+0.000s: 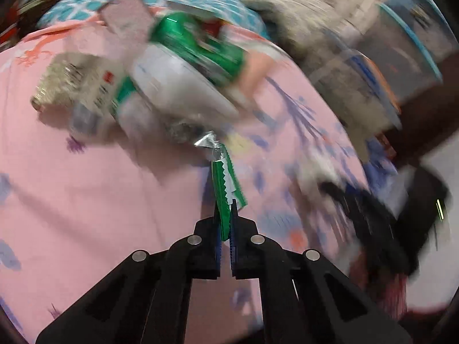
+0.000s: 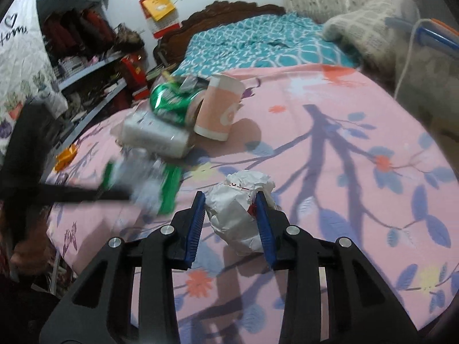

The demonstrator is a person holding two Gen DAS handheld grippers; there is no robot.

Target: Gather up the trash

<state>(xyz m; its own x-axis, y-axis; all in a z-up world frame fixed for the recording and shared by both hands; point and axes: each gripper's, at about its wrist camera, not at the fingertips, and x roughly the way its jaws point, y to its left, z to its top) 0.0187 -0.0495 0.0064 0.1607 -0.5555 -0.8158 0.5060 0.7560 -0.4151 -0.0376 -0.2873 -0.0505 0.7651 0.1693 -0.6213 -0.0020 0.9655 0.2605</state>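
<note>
Trash lies scattered across a pink bedsheet printed with purple branches and blue leaves, and both grippers have a piece of it. The left gripper is clamped tight on a thin green wrapper with a saw-tooth edge and a silvery crumpled end; the wrapper stands up from between the closed jaws, its far end reaching toward the pile behind it. The right gripper has its blue-padded jaws set on either side of a crumpled white paper ball with small red marks, and both pads press against the ball, which rests on the sheet. Farther up the bed sits a small heap: a crushed green can lying on its side, a pink paper cup leaning just beside it and touching it, and a flattened white carton in front of the can. In the right wrist view the left gripper comes in from the left edge as a dark blurred bar, with a smear of green and silver at its tip (too blurred to make out more). Behind the pink sheet lies a teal patterned bedspread and a dark carved headboard, with a grey knitted blanket at the right. Shelves crowded with clothes and boxes stand to the left of the bed.
</note>
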